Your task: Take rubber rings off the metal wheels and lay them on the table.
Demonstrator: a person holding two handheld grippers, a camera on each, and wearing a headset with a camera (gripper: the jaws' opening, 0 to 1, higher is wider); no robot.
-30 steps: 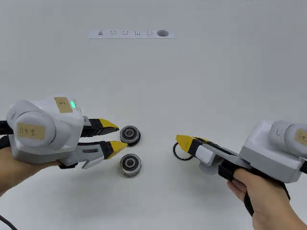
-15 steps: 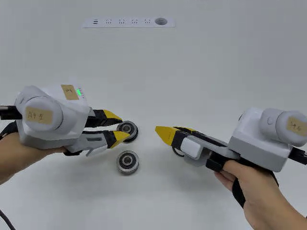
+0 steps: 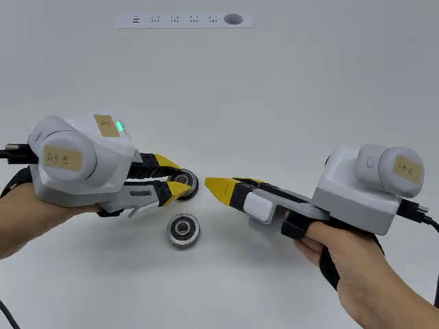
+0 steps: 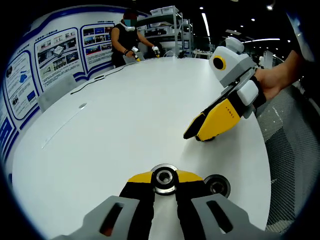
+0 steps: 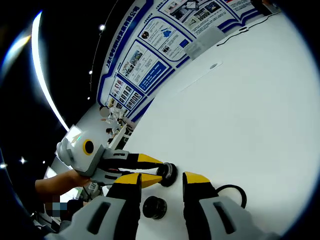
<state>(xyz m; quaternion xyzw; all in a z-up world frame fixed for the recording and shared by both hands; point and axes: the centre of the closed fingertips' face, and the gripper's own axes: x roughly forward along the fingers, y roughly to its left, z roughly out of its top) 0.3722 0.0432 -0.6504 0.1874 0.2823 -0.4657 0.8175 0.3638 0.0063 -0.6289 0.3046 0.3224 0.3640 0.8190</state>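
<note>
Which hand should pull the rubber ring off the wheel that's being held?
The right. The left gripper is busy clamping the wheel and steadying it. The right gripper is open and empty, and its tips point at that wheel from close by.

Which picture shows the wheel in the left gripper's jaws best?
The left gripper view: the wheel sits close and face-on between the yellow jaw tips of the left gripper, hub clear. The head view shows it partly hidden behind those tips. The right gripper view shows it small and farther off.
</note>
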